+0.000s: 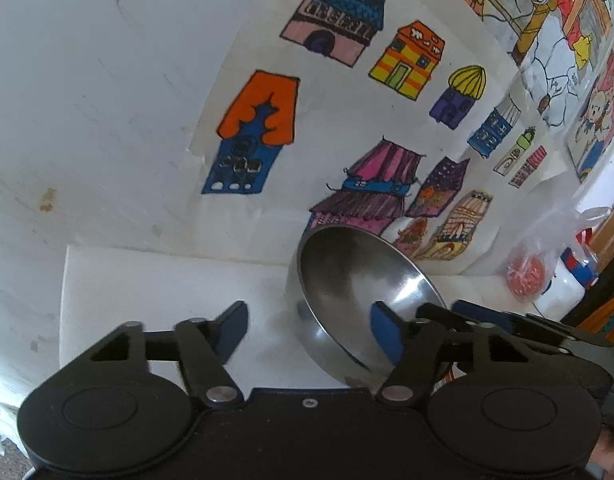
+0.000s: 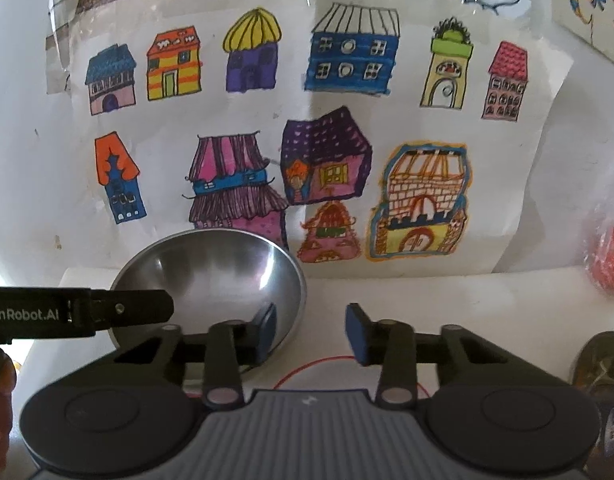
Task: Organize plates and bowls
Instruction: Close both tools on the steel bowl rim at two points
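A shiny steel bowl sits tipped on the white table in front of the wall of drawings. My left gripper is open, its right pad inside the bowl and its left pad outside, so the bowl's wall lies between them. In the right wrist view the same bowl is at lower left. My right gripper is open too, straddling the bowl's right rim with the left pad inside. The left gripper's finger reaches over the bowl's left rim.
A thin red circle is drawn on the table under the right gripper. A clear bag of red bits and a white bottle stand at the right. Another shiny metal dish lies at the right edge. The wall is close behind.
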Available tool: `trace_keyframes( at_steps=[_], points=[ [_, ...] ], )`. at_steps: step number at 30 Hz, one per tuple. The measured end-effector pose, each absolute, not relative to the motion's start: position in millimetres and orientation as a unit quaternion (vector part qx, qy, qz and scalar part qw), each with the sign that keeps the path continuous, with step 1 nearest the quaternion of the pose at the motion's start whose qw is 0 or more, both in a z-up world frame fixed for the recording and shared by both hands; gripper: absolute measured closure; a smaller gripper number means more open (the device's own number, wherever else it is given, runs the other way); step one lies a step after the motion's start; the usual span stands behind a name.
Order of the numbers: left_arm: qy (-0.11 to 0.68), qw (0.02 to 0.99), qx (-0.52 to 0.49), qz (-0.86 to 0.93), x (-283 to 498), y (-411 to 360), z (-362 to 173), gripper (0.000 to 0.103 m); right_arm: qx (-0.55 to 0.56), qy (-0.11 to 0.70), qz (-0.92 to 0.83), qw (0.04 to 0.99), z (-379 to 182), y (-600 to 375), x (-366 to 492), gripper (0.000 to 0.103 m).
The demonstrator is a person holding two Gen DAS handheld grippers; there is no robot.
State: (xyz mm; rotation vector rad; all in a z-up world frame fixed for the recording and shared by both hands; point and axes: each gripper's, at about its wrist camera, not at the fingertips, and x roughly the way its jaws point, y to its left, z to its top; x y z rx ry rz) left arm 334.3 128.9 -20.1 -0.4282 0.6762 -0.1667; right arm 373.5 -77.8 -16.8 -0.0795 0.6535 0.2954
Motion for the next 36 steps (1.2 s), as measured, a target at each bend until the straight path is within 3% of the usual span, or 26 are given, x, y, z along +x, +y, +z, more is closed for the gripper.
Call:
trace_keyframes(
  at_steps=[2, 9, 19, 36],
  points=[
    [0.332, 0.916, -0.21, -0.084, 335.5, 129.4, -21.7, 0.051, -0.031, 0.325, 0.15, 0.933, -17.8, -78.9, 375.5, 0.069],
    [0.337, 0.912, -0.215, -0.093, 338.1, 129.9, -23.7, 0.069, -0.017, 0.341, 0.166, 0.925, -17.1, -77.3, 380.5, 0.087],
    [0.333, 0.915, -0.21, -0.093, 330.7, 130.4, -19.7, 0.073, -0.005, 0.341, 0.166, 0.926, -3.0, -83.1, 369.3, 0.091],
    [0.318, 0.918, -0.187, -0.145, 250.2, 89.6, 42.5, 0.073, 0.01, 0.315, 0.154, 0.936, 67.2, -143.7, 274.4, 0.091]
  ],
)
